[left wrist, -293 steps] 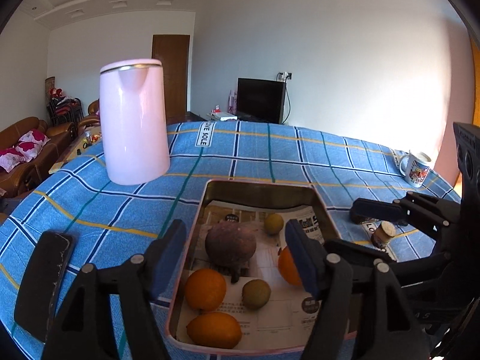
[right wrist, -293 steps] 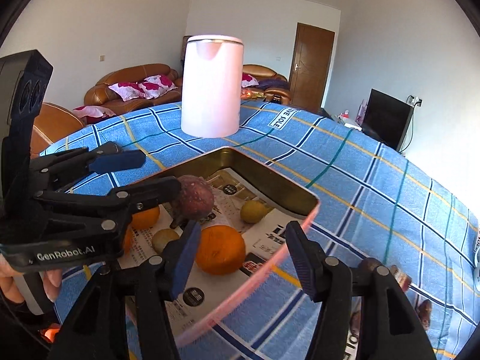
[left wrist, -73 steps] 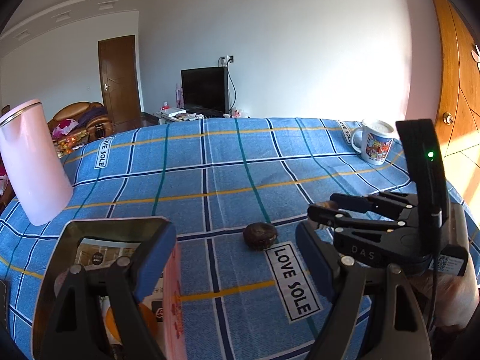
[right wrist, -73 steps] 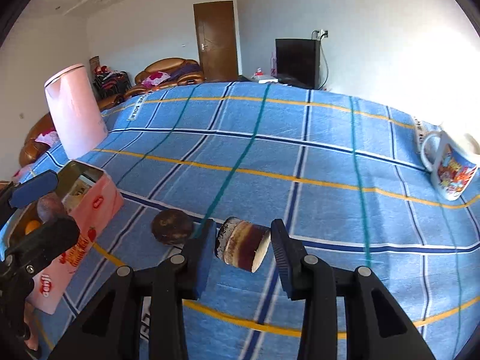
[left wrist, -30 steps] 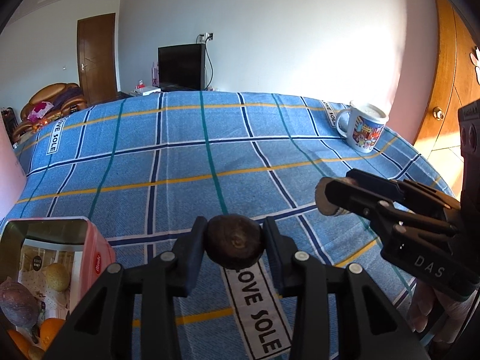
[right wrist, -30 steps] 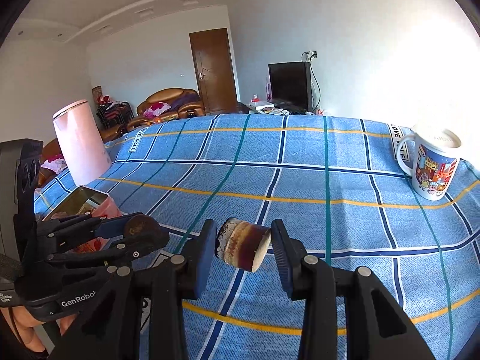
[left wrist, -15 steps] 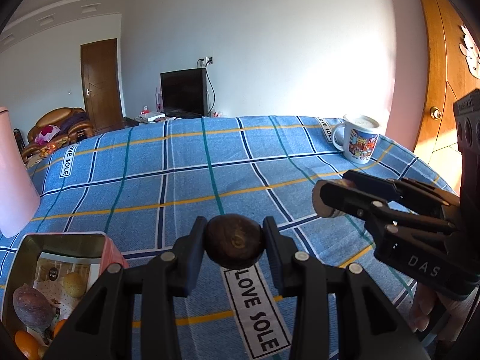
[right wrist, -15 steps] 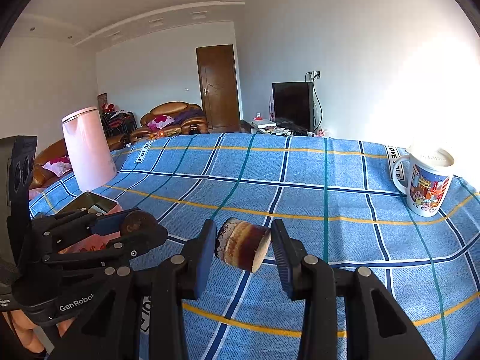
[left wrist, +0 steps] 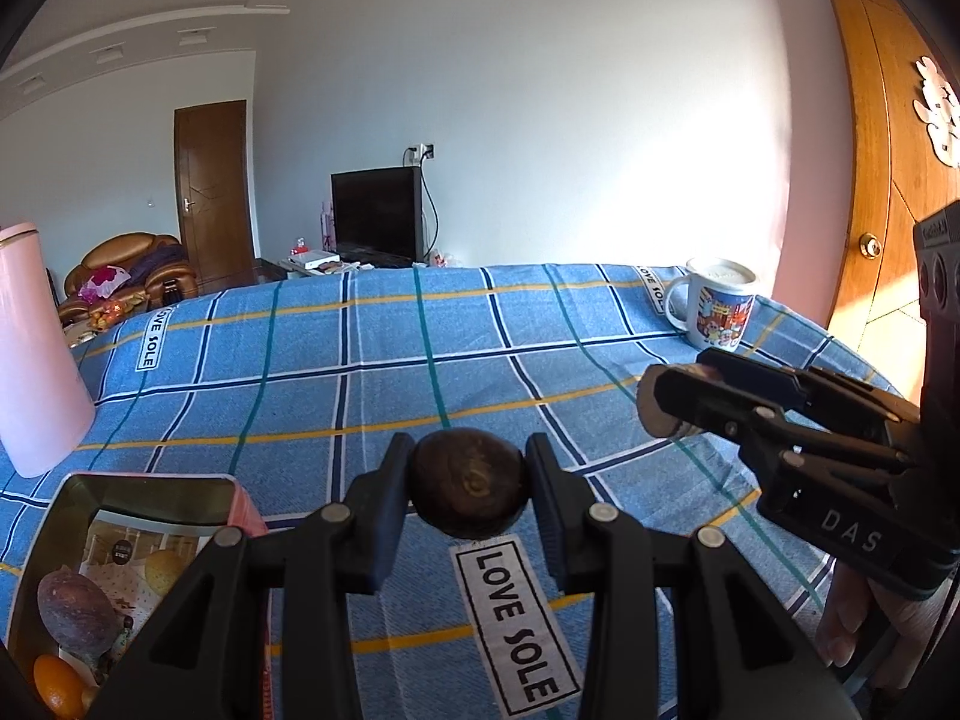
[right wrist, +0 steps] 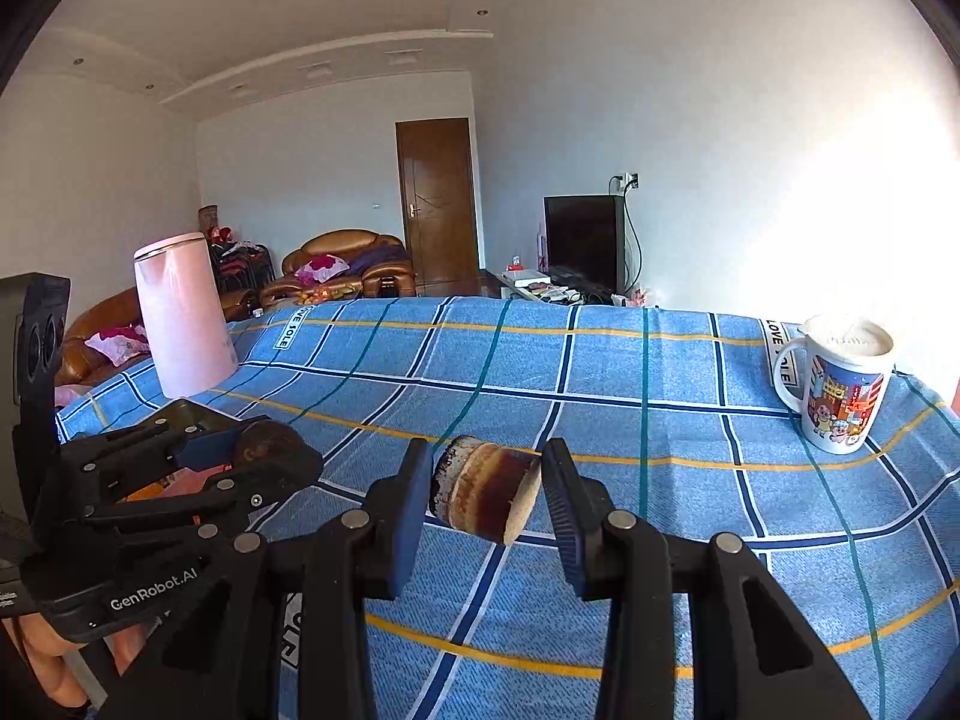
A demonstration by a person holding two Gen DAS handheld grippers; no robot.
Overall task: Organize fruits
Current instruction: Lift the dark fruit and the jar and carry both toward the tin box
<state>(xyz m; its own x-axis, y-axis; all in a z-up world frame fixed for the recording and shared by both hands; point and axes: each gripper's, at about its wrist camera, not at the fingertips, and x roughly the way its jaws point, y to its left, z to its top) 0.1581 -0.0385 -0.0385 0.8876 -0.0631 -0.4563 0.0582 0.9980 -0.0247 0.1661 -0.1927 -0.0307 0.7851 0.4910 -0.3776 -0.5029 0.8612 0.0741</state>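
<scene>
place: home living room | evidence: sofa, television, clothed table

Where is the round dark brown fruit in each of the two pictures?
Left wrist view: the brown fruit sits low in the middle, pinched in the left claw, above the tablecloth.
Right wrist view: the same fruit shows at the left, only partly, between the left claw's fingers.
Shared landmark: the cartoon mug stands at the right in both views.
</scene>
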